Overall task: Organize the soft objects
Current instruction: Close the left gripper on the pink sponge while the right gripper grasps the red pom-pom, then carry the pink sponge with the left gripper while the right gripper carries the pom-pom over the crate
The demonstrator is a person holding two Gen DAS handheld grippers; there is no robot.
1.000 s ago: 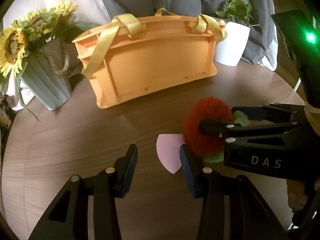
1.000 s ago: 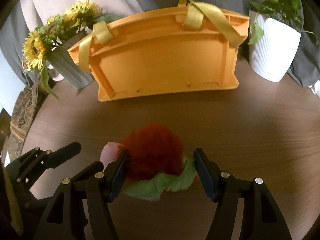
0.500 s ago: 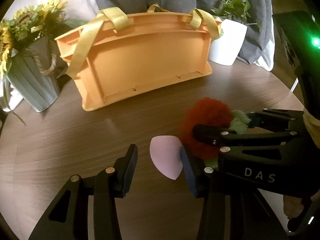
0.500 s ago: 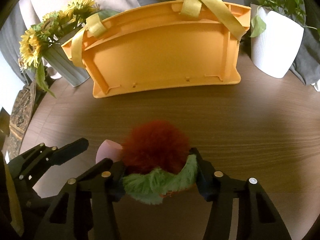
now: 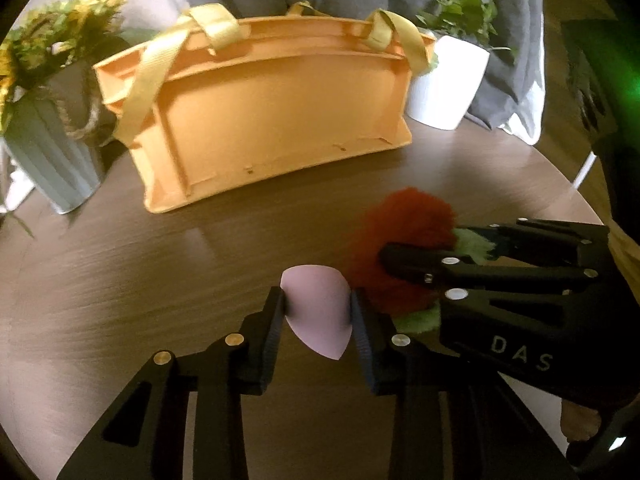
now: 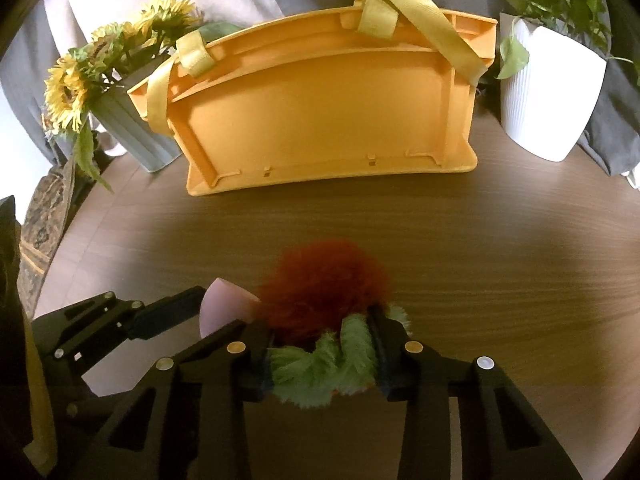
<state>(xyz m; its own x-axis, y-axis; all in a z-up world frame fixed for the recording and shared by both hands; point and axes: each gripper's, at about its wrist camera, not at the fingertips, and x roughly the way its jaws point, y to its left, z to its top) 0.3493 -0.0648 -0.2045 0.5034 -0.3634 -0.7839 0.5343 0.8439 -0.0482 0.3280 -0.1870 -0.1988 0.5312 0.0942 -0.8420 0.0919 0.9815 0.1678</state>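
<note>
The pink sponge (image 5: 316,312) is clamped by the left gripper (image 5: 318,312), whose jaws have just been closing. The red pompom (image 6: 324,284), beside it on the table (image 6: 480,240), is squeezed by the right gripper (image 6: 320,354), likewise just closing. Both are apparently gripped for transfer to the orange basket (image 6: 320,112) behind.

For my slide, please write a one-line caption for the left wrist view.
Left hand-held gripper closes on a pink sponge while the right hand-held gripper squeezes a red-green plush before an orange bag.

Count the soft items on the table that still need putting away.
2. The pink sponge sits between the left gripper pads; the red and green fuzzy toy lies right beside it, clamped by the right gripper. The orange bag's inside is hidden.
</note>
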